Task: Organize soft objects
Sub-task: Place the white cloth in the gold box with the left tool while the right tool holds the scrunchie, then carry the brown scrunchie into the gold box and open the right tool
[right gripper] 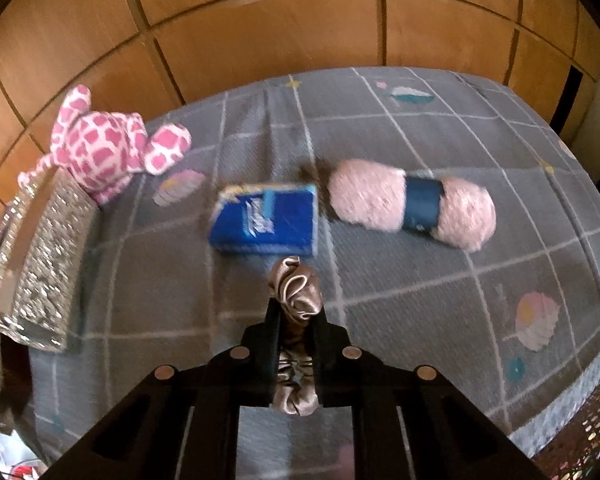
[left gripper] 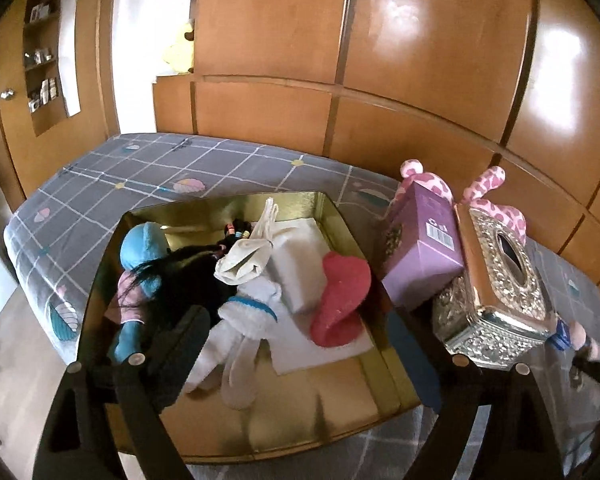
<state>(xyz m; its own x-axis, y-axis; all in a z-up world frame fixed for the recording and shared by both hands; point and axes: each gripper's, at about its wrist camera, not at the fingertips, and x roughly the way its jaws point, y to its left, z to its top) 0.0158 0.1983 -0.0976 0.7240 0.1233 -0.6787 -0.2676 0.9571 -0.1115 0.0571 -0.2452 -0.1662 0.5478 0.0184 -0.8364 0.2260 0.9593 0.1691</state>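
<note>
Pinched between the right claw's [right gripper: 298, 312] closed fingers, a satin scrunchie [right gripper: 296, 292] bunches above the bed [right gripper: 420, 288]; fuzzy pink yarn [right gripper: 412, 204] lies beyond. Left claw [left gripper: 296, 364] gapes empty over the gold tin [left gripper: 340, 392].

A crumpled taupe satin scrunchie [right gripper: 296, 296] sits pinched upright above the bed; a fuzzy pink yarn skein [right gripper: 412, 204] with a blue band lies at two o'clock; a pink-spotted plush [right gripper: 108, 148] sits at ten o'clock.
</note>
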